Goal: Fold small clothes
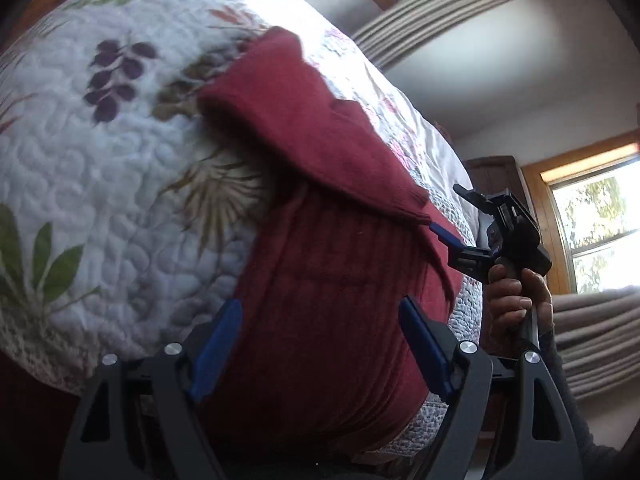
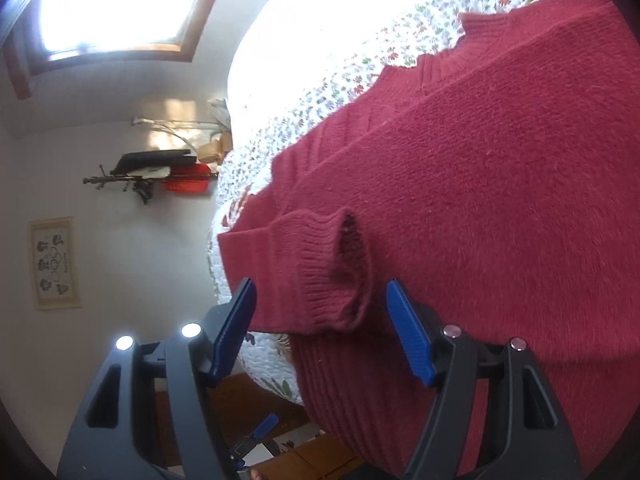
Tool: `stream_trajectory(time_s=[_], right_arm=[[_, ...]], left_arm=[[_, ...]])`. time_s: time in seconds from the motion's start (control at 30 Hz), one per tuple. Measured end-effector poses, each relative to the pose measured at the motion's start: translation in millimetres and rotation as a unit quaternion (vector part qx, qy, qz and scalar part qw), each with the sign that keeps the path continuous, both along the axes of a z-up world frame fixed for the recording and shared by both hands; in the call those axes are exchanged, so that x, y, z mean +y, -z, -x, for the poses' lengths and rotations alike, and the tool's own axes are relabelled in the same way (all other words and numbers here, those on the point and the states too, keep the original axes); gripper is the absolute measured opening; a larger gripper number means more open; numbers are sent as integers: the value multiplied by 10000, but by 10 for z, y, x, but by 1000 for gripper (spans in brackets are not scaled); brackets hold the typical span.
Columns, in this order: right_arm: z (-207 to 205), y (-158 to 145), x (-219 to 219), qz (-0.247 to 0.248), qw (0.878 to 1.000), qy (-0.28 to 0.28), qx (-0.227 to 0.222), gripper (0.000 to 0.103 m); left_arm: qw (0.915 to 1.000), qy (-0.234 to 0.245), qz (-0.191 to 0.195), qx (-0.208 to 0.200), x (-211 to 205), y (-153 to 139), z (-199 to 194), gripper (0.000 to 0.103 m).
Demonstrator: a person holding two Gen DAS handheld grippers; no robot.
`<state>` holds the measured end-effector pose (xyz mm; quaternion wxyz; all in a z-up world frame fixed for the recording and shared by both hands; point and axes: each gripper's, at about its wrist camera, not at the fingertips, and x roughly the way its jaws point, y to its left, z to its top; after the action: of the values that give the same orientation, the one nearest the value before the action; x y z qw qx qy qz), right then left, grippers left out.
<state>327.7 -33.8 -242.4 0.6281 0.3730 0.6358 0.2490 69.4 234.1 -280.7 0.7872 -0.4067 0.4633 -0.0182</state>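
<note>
While the red sweater (image 2: 480, 184) lies spread out on the flowery quilt (image 1: 100, 168), we look at it from both of our grippers. Our left gripper (image 1: 320, 344) has its two blue fingers (image 1: 218, 344) wide apart, and nothing is pinched between them. Right in front of it is the ribbed bottom part of the sweater, and past that a sleeve lies folded across the body.

Ahead and to the right of our left gripper we can see our right gripper (image 1: 450, 238). A hand (image 1: 516, 296) holds its handle. One blue finger (image 1: 444, 236) sits right at the edge of the folded sleeve. From this side we cannot tell if it touches the cloth.

Our right gripper (image 2: 320, 332) is spread open too. The sleeve cuff (image 2: 332, 268) sits just in front of the gap between its fingers, with its round hole facing right. The cuff is not squeezed. Further ahead is the sweater's neck (image 2: 460, 48). Off to the left of this gripper is a wall with a window (image 2: 116, 4) and a small framed picture (image 2: 54, 262).
</note>
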Motion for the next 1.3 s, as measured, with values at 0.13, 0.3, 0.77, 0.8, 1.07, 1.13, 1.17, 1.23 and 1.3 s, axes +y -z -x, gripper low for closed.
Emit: stream_trajectory(time_s=[0.13,0.3,0.77,0.8,1.07,1.13,1.17,1.23,1.3], right_arm=[[-59,115,56,6,9999,-79,94,68],[-182,237,240,-331,9991,-170,214,62],[-375,-381,-89,-106,9984,-150,-532,6],[-385,-491,-190,-53,9977,-116,-660,6],[-404,-1064,-1196,399,9895,442,-1314,6],[-390,-1009,-1489,381,9876,636,-1383,6],[-395,-973,-1604,418,9873,730,-1351,6],[-378,-860,-1801,458,9866,917,-1272,6],[-364,-718,-1956,482,9862,1077,-1160,6]], left_arm=[[9993,-296,76,193,108,112,167,82],[9991,-388,42,185,133,72,197,82],[9984,-496,99,261,100,58,181,83],[9986,-461,95,258,83,62,162,83],[9992,-268,161,252,9,82,-11,83],[9995,-197,150,216,-13,62,-58,83],[9996,-162,131,201,-23,52,-82,83],[9997,-109,104,178,-48,41,-122,83],[9998,-70,85,176,-57,32,-147,83]])
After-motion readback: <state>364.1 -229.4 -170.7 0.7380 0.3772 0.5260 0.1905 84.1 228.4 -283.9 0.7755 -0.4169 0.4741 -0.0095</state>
